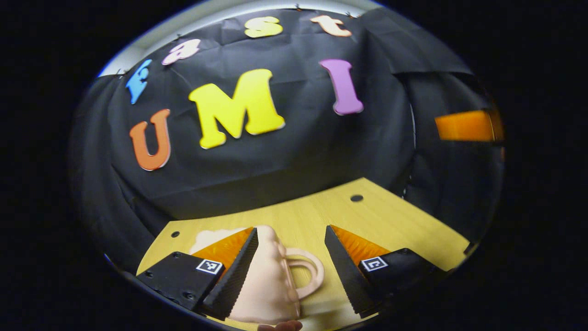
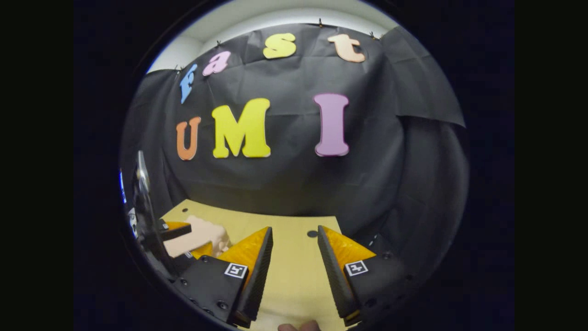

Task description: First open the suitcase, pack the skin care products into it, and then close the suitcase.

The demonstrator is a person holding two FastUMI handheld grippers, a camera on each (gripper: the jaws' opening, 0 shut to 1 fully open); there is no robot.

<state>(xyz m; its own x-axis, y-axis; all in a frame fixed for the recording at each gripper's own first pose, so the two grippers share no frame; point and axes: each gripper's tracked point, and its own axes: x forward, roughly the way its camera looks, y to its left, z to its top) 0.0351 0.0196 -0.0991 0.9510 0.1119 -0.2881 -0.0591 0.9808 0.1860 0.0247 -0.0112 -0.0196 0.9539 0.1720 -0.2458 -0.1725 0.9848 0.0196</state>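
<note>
Left tool [image 1: 291,248]: jaws wide apart, a pale pink mug-shaped item [image 1: 268,280] w/ handle standing between them on the bench [image 1: 395,220]; one finger looks close beside it or touching, the other well clear, so no grip.

Right tool [image 2: 294,250]: jaws apart, holding nothing, bare bench between them. At left edge of right gripper view, same pink item beside the other tool [image 2: 177,230].

Suitcase: location can't be told.

Judgement: step in hand is unclear, prob. picking up a product. Next move calls for closing left tool on item's body, then carrying it to the case.
</note>
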